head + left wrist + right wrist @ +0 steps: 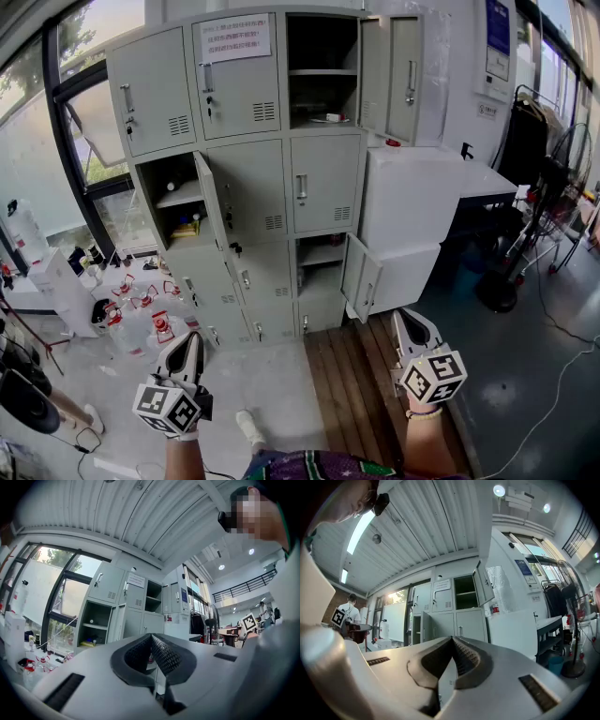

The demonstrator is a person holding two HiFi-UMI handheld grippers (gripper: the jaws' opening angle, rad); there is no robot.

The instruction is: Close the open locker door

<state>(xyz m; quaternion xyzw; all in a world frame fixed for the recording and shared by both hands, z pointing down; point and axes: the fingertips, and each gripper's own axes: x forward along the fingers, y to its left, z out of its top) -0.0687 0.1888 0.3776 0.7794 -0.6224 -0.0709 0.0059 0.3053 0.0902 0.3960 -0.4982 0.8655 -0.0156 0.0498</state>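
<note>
The grey locker cabinet (246, 178) stands a few steps ahead, also seen in the left gripper view (133, 620) and the right gripper view (461, 625). Three of its doors stand open: the top right door (391, 66), the middle left door (211, 202) and the low right door (361, 277). My left gripper (194, 339) is held low at the left with its jaws shut and empty (151, 635). My right gripper (403, 321) is held low at the right, also shut on nothing (452, 639). Both point roughly level at the lockers, well short of them.
A white cabinet (417, 211) adjoins the lockers on the right, with a desk behind it. Bottles and red-capped containers (141, 305) crowd the floor at the left by the window. A wooden floor strip (356, 384) runs ahead. A fan stand (497, 291) and a cable lie at the right.
</note>
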